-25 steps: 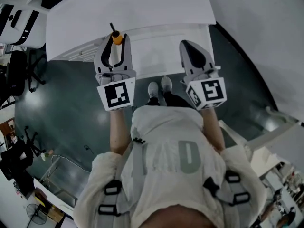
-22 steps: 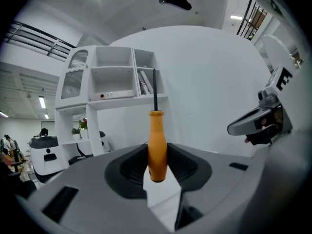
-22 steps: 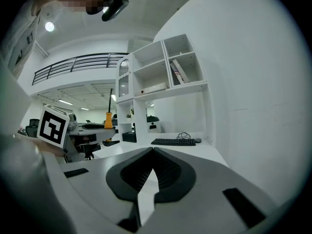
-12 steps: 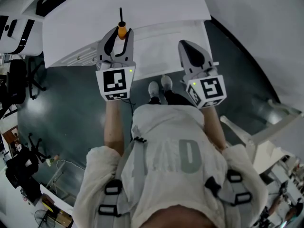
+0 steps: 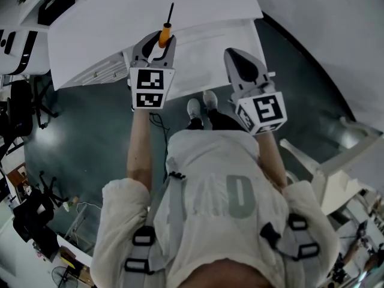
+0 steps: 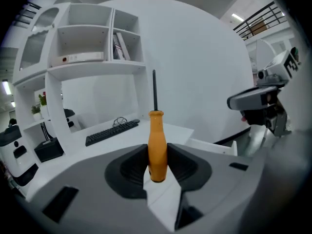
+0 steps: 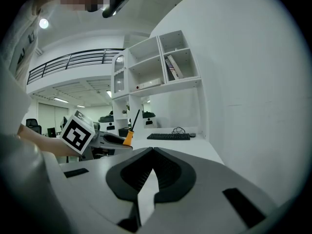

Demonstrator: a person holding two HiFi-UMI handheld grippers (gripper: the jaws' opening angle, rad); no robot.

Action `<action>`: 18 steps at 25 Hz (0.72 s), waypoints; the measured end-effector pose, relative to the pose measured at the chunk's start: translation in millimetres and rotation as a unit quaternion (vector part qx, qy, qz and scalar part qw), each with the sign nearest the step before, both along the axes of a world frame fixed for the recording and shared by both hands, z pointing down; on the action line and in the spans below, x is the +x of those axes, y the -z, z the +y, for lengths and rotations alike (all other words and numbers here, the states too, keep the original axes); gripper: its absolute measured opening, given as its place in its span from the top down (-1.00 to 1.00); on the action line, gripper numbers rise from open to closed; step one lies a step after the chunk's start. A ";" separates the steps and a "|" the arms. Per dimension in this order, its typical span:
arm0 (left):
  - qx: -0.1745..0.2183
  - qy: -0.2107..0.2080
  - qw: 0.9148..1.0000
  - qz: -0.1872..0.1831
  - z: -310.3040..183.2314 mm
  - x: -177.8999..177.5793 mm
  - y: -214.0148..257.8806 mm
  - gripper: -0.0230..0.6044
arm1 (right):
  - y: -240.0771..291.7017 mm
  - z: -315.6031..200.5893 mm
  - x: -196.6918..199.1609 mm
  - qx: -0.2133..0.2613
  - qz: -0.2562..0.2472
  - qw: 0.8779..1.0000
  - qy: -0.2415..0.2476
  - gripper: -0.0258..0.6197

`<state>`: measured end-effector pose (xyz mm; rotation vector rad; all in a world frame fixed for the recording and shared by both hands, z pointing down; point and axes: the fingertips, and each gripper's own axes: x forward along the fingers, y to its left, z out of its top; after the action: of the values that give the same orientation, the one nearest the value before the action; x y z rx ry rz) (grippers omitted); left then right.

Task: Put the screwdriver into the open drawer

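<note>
The screwdriver (image 5: 164, 33) has an orange handle and a thin dark shaft. My left gripper (image 5: 160, 40) is shut on the handle and holds it above the open white drawer (image 5: 201, 59), at the desk's front edge. In the left gripper view the screwdriver (image 6: 156, 143) stands upright between the jaws of my left gripper (image 6: 157, 153), shaft pointing up. My right gripper (image 5: 236, 57) hovers over the drawer's right part; in its own view my right gripper (image 7: 152, 151) has its jaws meeting, with nothing between them. The screwdriver (image 7: 128, 134) also shows there at the left.
The white desk (image 5: 150, 8) lies beyond the drawer, with a black keyboard (image 6: 112, 130) on it and a white shelf unit (image 6: 92, 43) above. The person's shoes (image 5: 201, 107) stand on the dark floor just before the drawer. Office chairs (image 5: 24, 89) stand at the left.
My left gripper has moved up the picture toward the desk with the screwdriver, and the shaft now leans right instead of left. The right gripper has stayed put.
</note>
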<state>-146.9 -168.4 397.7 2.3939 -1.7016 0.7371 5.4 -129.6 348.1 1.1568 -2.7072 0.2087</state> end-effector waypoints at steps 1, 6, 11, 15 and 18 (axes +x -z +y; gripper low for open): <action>-0.011 -0.004 1.000 -0.001 -1.4 1.9 -6.7 0.53 | -2.3 0.1 0.6 -0.003 0.002 1.000 0.000 0.91; -0.052 -0.026 0.998 -0.014 -11.7 9.2 -34.6 0.53 | -11.2 0.1 5.2 -0.014 0.006 1.000 -0.004 0.91; -0.084 -0.042 0.995 -0.028 -24.0 12.3 -60.4 0.53 | -19.3 -4.1 15.6 -0.023 0.015 1.000 -0.012 0.91; -0.111 -0.050 0.992 -0.028 -31.2 16.1 -85.1 0.53 | -27.3 -8.7 25.9 -0.034 0.019 0.999 -0.024 0.91; -0.139 -0.058 0.988 -0.027 -30.2 21.4 -106.6 0.53 | -31.5 -7.5 30.2 -0.039 0.024 0.998 -0.030 0.91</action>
<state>-125.5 -198.6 504.3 2.3110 -1.3779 0.9924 35.6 -137.1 379.5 1.2064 -2.6002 0.2885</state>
